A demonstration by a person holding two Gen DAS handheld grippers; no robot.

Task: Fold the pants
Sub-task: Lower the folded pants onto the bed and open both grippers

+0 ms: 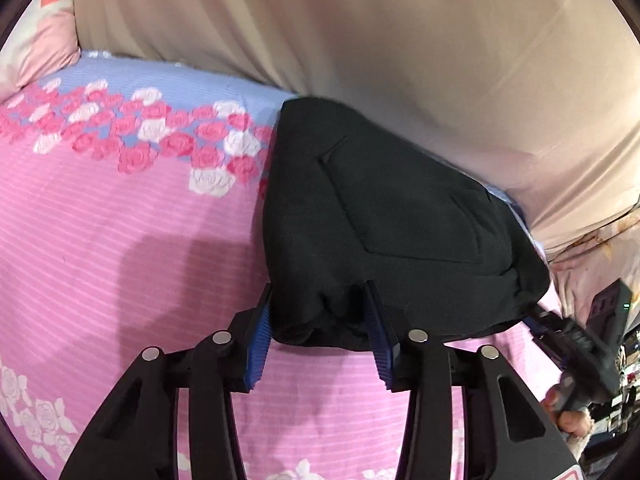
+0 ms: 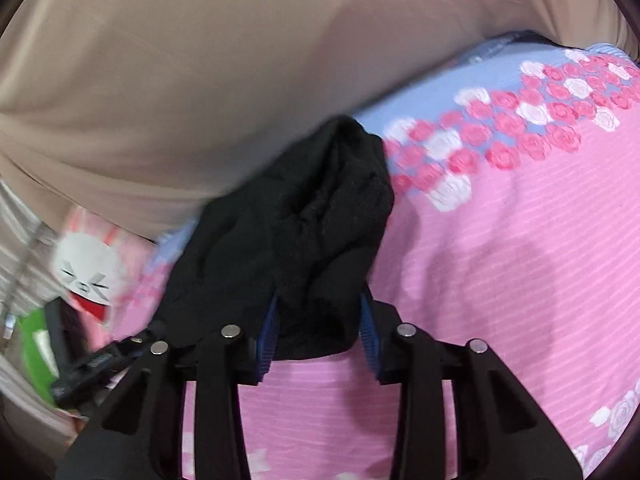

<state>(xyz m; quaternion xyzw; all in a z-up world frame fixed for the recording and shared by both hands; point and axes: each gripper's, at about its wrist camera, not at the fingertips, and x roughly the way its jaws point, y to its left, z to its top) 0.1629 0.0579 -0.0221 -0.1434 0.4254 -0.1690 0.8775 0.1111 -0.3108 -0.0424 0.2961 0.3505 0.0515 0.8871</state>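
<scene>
The black pants [image 1: 384,220] lie folded into a compact bundle on the pink bed sheet [image 1: 120,240], a back pocket facing up. My left gripper [image 1: 318,300] has its blue-padded fingers [image 1: 258,344] spread around the bundle's near edge, with cloth bunched between them. My right gripper [image 2: 318,308] also straddles a thick bunch of the pants [image 2: 304,224] between its blue pads [image 2: 368,332]. The right gripper also shows at the right edge of the left wrist view [image 1: 538,322], at the bundle's other end. Both hold the cloth just above the sheet.
A beige curtain or sheet [image 1: 360,32] hangs close behind the pants. A pink pillow [image 1: 44,52] sits at the far left. A cartoon rabbit cushion [image 2: 86,268] and clutter lie off the bed's side. The sheet has a rose band [image 2: 520,132].
</scene>
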